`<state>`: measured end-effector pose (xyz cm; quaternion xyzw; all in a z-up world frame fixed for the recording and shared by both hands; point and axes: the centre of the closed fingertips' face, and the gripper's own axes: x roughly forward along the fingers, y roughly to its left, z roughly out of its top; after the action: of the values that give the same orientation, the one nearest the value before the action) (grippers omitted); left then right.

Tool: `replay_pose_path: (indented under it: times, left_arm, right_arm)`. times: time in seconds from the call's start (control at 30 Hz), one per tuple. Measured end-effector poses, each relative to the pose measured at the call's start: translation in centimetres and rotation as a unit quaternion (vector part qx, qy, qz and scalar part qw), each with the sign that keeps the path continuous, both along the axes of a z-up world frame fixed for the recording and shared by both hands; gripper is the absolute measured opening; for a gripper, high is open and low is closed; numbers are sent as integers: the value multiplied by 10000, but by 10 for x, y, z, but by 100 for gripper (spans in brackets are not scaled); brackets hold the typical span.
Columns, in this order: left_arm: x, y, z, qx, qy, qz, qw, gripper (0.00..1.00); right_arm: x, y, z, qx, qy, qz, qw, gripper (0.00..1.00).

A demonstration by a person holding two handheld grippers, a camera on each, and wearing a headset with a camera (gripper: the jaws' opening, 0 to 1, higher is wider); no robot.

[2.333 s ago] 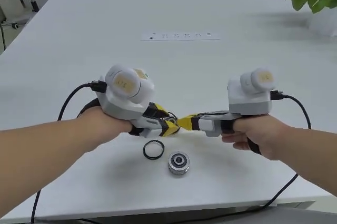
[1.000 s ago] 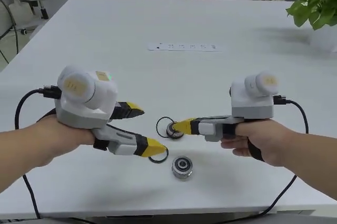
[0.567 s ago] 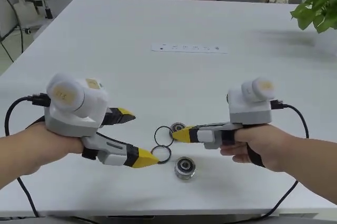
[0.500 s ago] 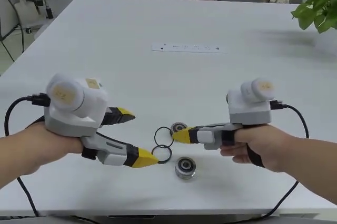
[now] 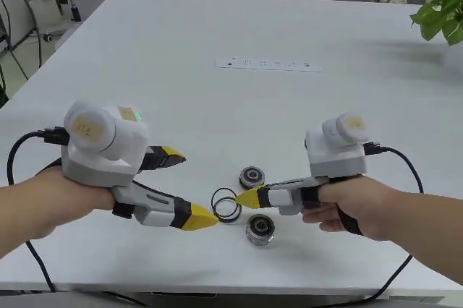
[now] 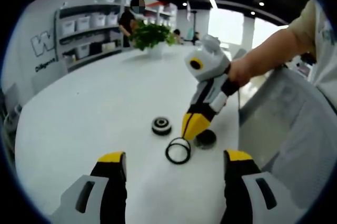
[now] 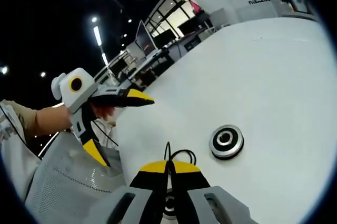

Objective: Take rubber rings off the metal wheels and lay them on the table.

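Black thin rubber ring [image 6: 167, 152] nipped in right gripper's [image 5: 241, 198] jaws.

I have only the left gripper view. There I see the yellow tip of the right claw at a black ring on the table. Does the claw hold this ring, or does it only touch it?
Observer: The right gripper view shows the right claw shut. The rubber ring comes out from between its jaws, so it seems pinched.
Operator: Is it the only ring there?
Observer: No. In the head view a second ring lies overlapping it.
Operator: Is anything farther out that I do not see?
Observer: Yes. In the head view a white power strip lies farther across the table.
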<state>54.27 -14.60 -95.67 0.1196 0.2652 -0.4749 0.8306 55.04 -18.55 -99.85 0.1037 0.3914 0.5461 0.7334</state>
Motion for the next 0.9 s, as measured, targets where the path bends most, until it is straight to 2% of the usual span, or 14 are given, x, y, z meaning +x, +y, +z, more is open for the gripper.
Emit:
replay_pose_path:
  times: [0.9]
  left_arm:
    - [-1, 2, -5, 5, 123, 64, 9999, 76]
  right_arm:
    - [4, -4, -14, -280, -66, -59, 9996, 0]
